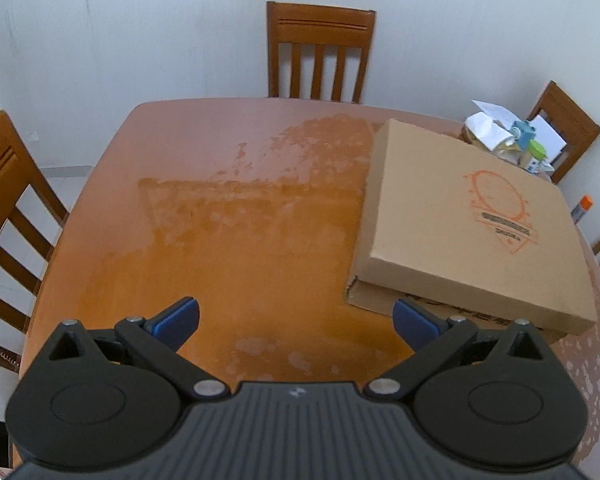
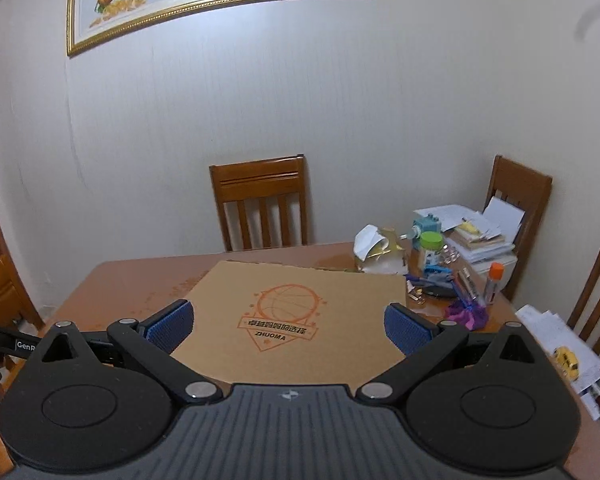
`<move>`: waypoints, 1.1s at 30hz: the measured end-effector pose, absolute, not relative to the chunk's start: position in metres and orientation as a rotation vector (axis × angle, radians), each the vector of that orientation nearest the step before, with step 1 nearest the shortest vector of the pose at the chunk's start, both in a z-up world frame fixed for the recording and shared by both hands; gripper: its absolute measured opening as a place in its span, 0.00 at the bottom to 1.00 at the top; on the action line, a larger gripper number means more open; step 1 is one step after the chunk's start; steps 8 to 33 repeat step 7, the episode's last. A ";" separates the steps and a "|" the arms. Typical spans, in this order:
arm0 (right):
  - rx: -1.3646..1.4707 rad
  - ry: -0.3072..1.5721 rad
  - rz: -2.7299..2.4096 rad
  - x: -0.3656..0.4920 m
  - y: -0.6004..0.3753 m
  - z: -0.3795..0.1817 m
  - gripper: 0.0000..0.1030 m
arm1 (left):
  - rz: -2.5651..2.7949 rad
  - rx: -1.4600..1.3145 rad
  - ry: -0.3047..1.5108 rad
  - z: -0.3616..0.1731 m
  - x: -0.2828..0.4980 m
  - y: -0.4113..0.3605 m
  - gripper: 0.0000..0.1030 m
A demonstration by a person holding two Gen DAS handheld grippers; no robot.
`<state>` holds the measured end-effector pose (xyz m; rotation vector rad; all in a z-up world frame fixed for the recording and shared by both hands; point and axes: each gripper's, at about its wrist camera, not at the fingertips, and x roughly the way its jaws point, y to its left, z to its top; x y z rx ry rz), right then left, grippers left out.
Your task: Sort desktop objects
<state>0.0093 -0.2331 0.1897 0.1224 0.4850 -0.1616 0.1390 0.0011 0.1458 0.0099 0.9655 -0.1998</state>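
A flat cardboard box point(image 1: 468, 216) with an orange basketball logo lies on the right side of the worn wooden table point(image 1: 220, 216); its lid sits slightly askew over the base. My left gripper point(image 1: 296, 320) is open above the table's near edge, its right pad close to the box's near-left corner. My right gripper point(image 2: 288, 326) is open and hovers over the near edge of the same box point(image 2: 292, 312). Behind the box lies clutter: a green-lidded jar point(image 2: 430, 248), pens point(image 2: 466, 282), an orange-capped tube point(image 2: 494, 280), a purple bow point(image 2: 466, 314), crumpled white and gold wrapping point(image 2: 374, 250).
Wooden chairs stand around the table: one at the far side point(image 1: 320, 52), one at the left point(image 1: 8, 208), others at the right point(image 2: 516, 208). Stacked books and papers point(image 2: 480, 240) sit at the back right. Loose papers and a small yellow toy point(image 2: 566, 358) lie near the right edge.
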 end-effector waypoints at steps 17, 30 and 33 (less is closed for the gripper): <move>0.100 0.507 -0.189 0.010 -0.220 0.185 1.00 | -0.130 0.005 0.967 0.142 0.141 0.011 1.00; 0.100 0.507 -0.189 0.010 -0.220 0.185 1.00 | -0.130 0.005 0.967 0.142 0.141 0.011 1.00; 0.100 0.507 -0.189 0.010 -0.220 0.185 1.00 | -0.130 0.005 0.967 0.142 0.141 0.011 1.00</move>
